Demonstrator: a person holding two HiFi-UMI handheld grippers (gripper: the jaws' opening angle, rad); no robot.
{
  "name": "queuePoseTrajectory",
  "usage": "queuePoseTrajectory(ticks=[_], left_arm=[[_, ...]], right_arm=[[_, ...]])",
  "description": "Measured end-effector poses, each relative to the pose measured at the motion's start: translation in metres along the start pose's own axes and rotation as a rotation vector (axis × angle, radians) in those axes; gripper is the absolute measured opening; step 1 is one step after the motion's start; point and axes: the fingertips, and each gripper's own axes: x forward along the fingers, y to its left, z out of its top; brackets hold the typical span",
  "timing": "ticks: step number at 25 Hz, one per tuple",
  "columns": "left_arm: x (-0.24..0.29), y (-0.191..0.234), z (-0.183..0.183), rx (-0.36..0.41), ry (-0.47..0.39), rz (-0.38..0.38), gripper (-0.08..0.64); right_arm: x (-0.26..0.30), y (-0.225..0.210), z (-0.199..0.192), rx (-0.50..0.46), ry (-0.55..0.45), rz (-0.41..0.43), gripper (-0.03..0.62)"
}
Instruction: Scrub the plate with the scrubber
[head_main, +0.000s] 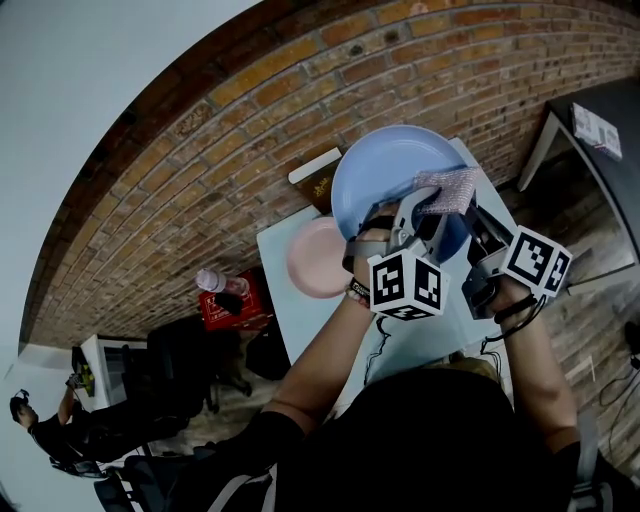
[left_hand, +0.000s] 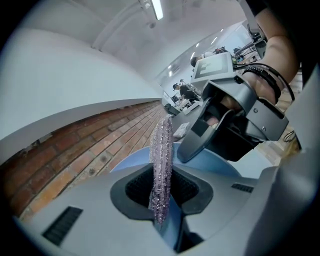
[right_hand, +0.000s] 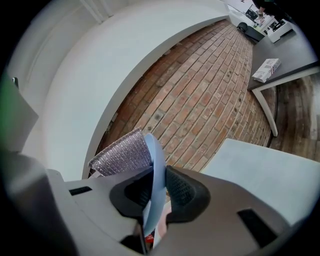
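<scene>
Head view: left gripper (head_main: 428, 207) jaws pinch the scrubber (head_main: 447, 188) at the blue plate (head_main: 385, 170). Right gripper (head_main: 472, 228) jaws clamp the plate's rim.

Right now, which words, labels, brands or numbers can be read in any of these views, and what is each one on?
No text can be read in any view.
Small box on the dark table: print too small to read.
Brown item behind the blue plate: gold mark, blurred.
Red box on the floor: any print too small to tell.
Marker cubes: square patterns only, no words.
</scene>
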Motion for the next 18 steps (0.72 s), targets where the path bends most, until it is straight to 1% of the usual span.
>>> queuePoseTrajectory(ticks=[2, 4, 6, 11, 14, 18], left_arm=[[0.001, 0.008, -0.005, -0.004, 0.018, 0.015, 0.081], [0.001, 0.018, -0.014, -0.013, 0.042, 0.028, 0.081], [0.000, 0.030, -0.027, -0.022, 0.078, 0.048, 0.081], [-0.013, 0.058, -0.061, -0.062, 0.160, 0.102, 0.081], [-0.024, 0.061, -0.071, -0.068, 0.183, 0.107, 0.081], [-0.038, 0.048, -0.078, -0.047, 0.207, 0.081, 0.081]], right_arm=[[-0.001, -0.001, 0.000, -0.021, 0.010, -0.015, 0.072], [0.000, 0.000, -0.001, -0.022, 0.012, -0.012, 0.072], [0.001, 0.002, -0.001, -0.007, 0.007, 0.004, 0.074], [0.000, 0.001, 0.007, -0.029, -0.007, -0.012, 0.078], [-0.001, -0.001, 0.013, -0.014, -0.031, -0.004, 0.078], [-0.002, -0.004, 0.023, 0.000, -0.066, -0.008, 0.078]])
